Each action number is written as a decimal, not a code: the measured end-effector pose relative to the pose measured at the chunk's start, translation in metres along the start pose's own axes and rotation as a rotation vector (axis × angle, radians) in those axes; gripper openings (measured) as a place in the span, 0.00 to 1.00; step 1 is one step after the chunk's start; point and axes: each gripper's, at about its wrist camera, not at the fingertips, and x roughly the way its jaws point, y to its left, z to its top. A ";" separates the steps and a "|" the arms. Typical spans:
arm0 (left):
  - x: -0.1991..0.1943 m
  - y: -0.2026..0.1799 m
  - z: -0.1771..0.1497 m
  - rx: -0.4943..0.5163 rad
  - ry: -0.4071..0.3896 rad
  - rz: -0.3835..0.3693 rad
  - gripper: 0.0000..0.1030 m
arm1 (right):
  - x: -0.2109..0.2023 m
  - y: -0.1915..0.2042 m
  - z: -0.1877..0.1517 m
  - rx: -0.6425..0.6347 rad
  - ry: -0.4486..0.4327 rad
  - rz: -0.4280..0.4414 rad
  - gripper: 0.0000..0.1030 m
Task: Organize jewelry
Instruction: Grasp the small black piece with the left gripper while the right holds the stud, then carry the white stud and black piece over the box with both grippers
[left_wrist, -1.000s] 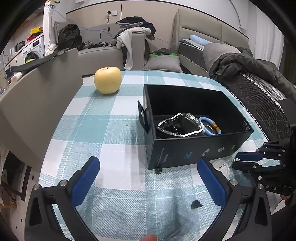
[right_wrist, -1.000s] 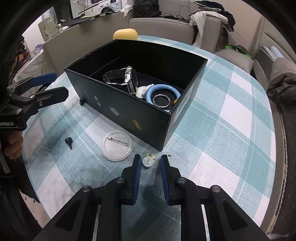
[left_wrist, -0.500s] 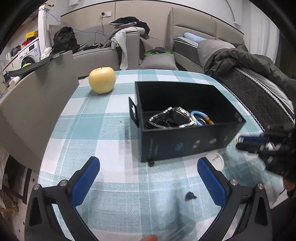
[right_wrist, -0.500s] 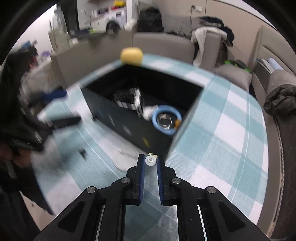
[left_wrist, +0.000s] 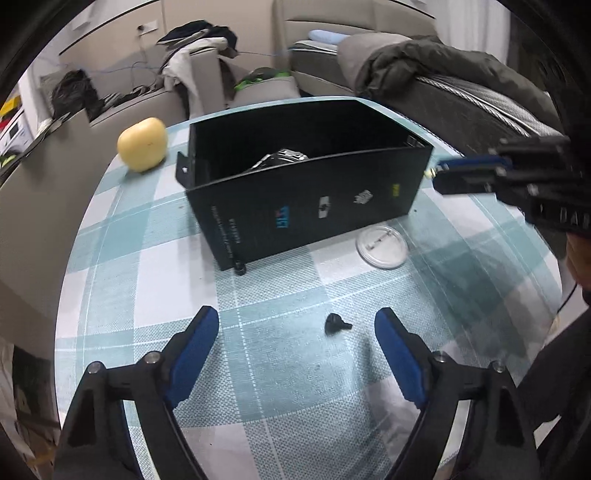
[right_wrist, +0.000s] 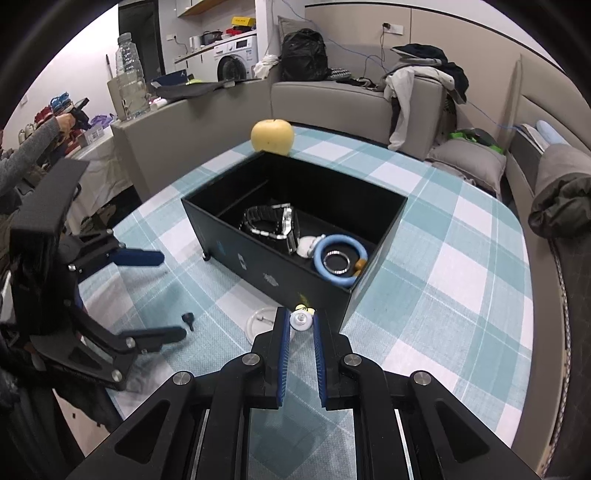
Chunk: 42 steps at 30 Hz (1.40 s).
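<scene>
Blue-padded right gripper (right_wrist: 301, 320) is clamped on a small white stud-like trinket (right_wrist: 300, 320), held off the table just short of the near wall of the open black cardboard box (right_wrist: 258, 258). Box sits on the teal-and-white checked tablecloth (right_wrist: 461, 277); inside lie a silver metal-link watch (right_wrist: 271, 223), a pale blue ring bangle (right_wrist: 340, 259) with a silver ring (right_wrist: 336, 261) resting within it, and a small white piece beside them. Left gripper (left_wrist: 295, 347) hangs low over the cloth, jaws wide apart, holding nothing; a small black screw-like piece (left_wrist: 336, 323) lies on the cloth between its fingers. A clear round plastic disc with a pin (left_wrist: 382, 245) rests flat just in front of the box. A yellow apple (right_wrist: 272, 136) stands behind the box. Step in hand, by my reading: carrying the white trinket to the box. Next move calls for lifting it clear over the near wall, then parting the jaws above a bare patch of the floor, away from the watch. Disc and black piece not yet stowed.
</scene>
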 end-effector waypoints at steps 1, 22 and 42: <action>-0.001 -0.001 0.000 0.010 -0.004 -0.013 0.76 | -0.001 0.000 0.000 0.001 -0.004 0.001 0.11; 0.008 -0.017 0.001 0.093 0.034 -0.119 0.05 | 0.005 0.001 0.004 0.003 0.010 0.013 0.11; -0.025 -0.002 0.023 0.007 -0.155 -0.105 0.04 | -0.016 -0.008 0.012 0.048 -0.087 0.015 0.11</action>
